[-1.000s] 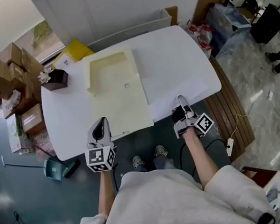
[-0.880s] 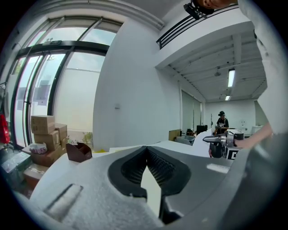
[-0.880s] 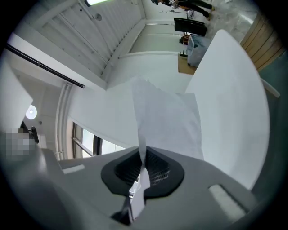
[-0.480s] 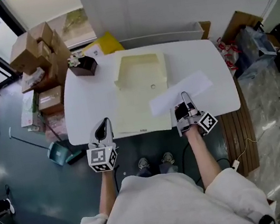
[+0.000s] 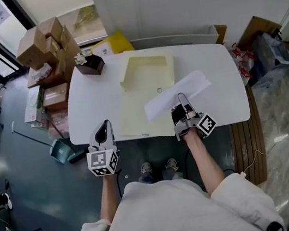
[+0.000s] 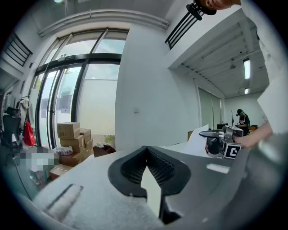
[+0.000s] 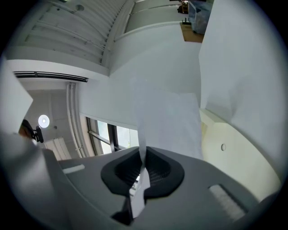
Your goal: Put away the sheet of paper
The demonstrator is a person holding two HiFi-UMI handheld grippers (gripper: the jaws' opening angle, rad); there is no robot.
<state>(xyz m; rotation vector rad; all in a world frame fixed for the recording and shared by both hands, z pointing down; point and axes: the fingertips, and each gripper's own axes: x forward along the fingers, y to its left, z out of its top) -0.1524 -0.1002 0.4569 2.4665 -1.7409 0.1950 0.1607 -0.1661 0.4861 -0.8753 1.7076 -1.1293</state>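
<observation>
Left gripper point(image 5: 103, 127) pinched closed on nothing, right gripper point(image 5: 181, 98) clamped on the near edge of a thin white sheet of paper point(image 5: 190, 84), smooth, rectangular, raised just ahead, open cream cardboard box file point(image 5: 145, 73) beneath and beyond, rounded white table point(image 5: 95, 101)

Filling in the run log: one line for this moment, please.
right gripper: jaws shut on sheet of paper, raised over open cream folder | left gripper: jaws shut, empty
</observation>
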